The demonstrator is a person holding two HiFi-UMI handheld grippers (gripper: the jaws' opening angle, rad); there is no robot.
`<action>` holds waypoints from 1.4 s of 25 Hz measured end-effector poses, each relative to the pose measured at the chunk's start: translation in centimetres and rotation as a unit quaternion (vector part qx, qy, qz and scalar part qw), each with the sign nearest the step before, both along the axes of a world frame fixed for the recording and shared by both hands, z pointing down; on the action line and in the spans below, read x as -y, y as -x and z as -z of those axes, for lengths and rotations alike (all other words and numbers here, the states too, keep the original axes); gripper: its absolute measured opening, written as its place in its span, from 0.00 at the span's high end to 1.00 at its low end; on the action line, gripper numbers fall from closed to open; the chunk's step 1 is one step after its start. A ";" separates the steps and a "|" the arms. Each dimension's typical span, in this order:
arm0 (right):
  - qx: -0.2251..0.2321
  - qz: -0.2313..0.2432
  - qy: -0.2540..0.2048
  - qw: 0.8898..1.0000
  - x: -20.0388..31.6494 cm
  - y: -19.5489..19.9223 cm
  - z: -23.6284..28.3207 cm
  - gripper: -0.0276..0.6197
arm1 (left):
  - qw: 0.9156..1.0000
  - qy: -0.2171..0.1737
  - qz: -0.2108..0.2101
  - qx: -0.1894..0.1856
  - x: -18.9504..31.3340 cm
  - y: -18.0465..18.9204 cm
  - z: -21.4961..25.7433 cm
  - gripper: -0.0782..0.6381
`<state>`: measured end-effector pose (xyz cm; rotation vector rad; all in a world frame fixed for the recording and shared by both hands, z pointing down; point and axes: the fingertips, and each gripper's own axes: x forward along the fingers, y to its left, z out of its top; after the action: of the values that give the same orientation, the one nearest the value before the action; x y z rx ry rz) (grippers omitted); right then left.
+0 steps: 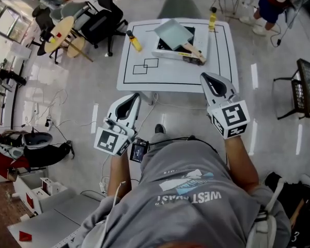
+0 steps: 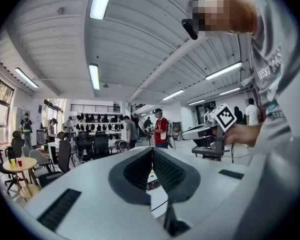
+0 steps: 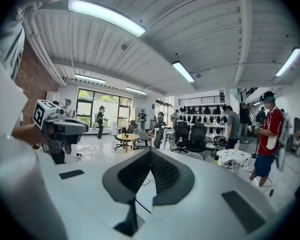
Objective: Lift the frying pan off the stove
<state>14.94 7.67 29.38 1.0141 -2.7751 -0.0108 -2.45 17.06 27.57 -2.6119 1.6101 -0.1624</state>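
The frying pan (image 1: 173,33), grey and squarish with a wooden handle (image 1: 192,49), rests on the stove (image 1: 168,53) at the far right of the white table (image 1: 144,79). Both grippers hang in the air short of the table's near edge, well away from the pan. My left gripper (image 1: 136,95) (image 2: 152,151) has its jaws together with nothing in them. My right gripper (image 1: 203,76) (image 3: 150,153) is also shut and empty, nearer the table's right corner. Both gripper views look level across the room, and the pan does not show clearly in them.
Yellow bottles (image 1: 134,41) (image 1: 213,18) stand on the table left of and behind the stove. A grey chair (image 1: 178,6) sits beyond it, with office chairs (image 1: 101,22) and a round wooden table (image 1: 62,32) at left. A black cart (image 1: 307,87) stands at right. People stand about the room.
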 end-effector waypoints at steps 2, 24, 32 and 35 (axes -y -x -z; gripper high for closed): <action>0.000 -0.011 0.003 1.000 0.9 -0.1 -0.4 0.94 | 1.000 -0.001 -0.005 -0.005 1.3 0.5 -0.1 0.89; -0.035 -0.179 0.016 0.983 9.8 0.3 0.4 0.94 | 0.984 0.011 -0.171 -0.044 18.5 3.2 -0.5 0.89; -0.049 -0.205 0.028 0.977 12.8 1.4 -0.2 0.94 | 0.978 0.024 -0.202 -0.056 22.7 4.1 -1.6 0.89; -0.055 -0.213 0.035 0.975 13.8 2.0 -0.3 0.94 | 0.975 0.030 -0.211 -0.060 24.0 4.6 -1.7 0.89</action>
<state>12.89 -6.17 29.69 1.5148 -2.3898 0.0867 -7.01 -6.96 29.32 -2.9870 1.0514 -0.0279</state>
